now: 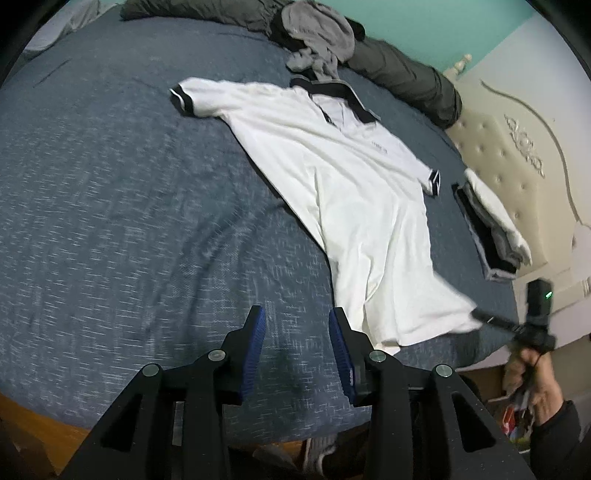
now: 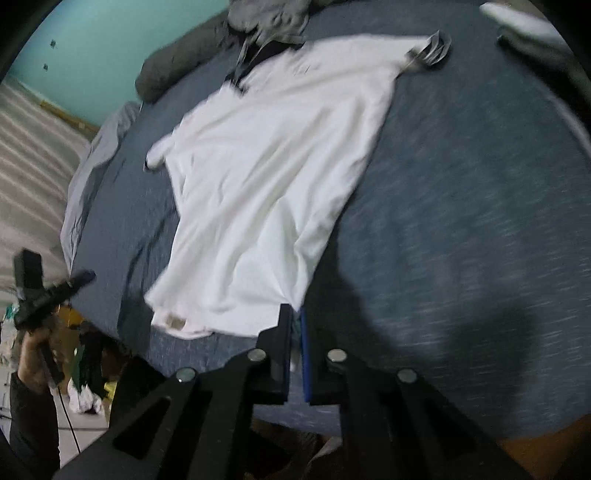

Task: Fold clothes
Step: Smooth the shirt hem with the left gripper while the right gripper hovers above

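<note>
A white polo shirt (image 1: 343, 177) with black collar and black sleeve cuffs lies spread flat on the blue bed (image 1: 129, 203), collar far, hem near. My left gripper (image 1: 297, 325) is open and empty, hovering over the bed just left of the hem's near corner. My right gripper (image 2: 295, 314) is shut on the shirt's (image 2: 266, 177) right hem corner; it also shows at the right of the left wrist view (image 1: 476, 314). The left gripper shows at the left of the right wrist view (image 2: 83, 277).
A grey garment (image 1: 317, 33) and a dark green quilt roll (image 1: 402, 70) lie at the far edge of the bed. A stack of folded clothes (image 1: 487, 229) sits at the right by the cream headboard (image 1: 517, 147). A wooden bed frame (image 1: 26, 424) runs along the near edge.
</note>
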### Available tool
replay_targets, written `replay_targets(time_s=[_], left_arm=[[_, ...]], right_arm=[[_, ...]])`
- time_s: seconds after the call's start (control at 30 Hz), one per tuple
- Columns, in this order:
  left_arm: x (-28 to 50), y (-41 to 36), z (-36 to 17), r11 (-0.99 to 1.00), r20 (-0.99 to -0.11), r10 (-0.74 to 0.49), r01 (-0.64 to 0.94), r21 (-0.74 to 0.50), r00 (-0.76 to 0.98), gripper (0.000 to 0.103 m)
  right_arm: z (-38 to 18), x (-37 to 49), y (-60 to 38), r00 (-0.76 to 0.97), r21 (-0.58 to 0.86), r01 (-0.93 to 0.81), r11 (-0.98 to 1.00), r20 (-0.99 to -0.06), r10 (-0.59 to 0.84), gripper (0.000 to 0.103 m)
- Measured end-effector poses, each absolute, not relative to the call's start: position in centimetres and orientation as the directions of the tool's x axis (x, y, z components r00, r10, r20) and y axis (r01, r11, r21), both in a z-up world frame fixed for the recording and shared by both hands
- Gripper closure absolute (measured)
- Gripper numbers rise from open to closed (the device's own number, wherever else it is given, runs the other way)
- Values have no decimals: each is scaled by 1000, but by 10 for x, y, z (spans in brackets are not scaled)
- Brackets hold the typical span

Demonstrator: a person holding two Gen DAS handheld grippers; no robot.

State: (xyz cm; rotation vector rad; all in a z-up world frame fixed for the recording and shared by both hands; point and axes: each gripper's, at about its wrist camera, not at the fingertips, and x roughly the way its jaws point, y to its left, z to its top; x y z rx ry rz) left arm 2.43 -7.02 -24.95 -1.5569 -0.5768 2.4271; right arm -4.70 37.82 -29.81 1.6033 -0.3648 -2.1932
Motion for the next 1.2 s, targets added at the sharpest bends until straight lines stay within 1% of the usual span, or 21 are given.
replay_targets(time_s=[0.3,0.53,0.77,0.97,1.1,1.2], left_arm=[[6,-40,-280,-901,-846,398,23,-433,-354,64],[-10,-15,-305,-897,-860,418,18,-442,-293,64],[-24,16,-329,-881,-857,458,6,-472,-237,63],[-28,42,-343,-852,-834,516,-15,-523,-196,62],[-28,54,-348,-843,-826,532,-26,-537,-187,61],[-28,57,-349,-838,-819,540,-34,-545,-193,64]], right_arm=[[-275,-57,477,-377,391,43,-919,-846,-377,99],[-272,-64,523,-424,331,-7,-944,-856,-297,99],[-280,-75,545,-435,339,-69,-938,-856,-278,99],[-281,-79,547,-438,348,-71,-935,-853,-284,99],[-282,-81,545,-437,354,-67,-933,-851,-292,99],[-282,-81,543,-436,358,-63,-931,-849,-298,99]])
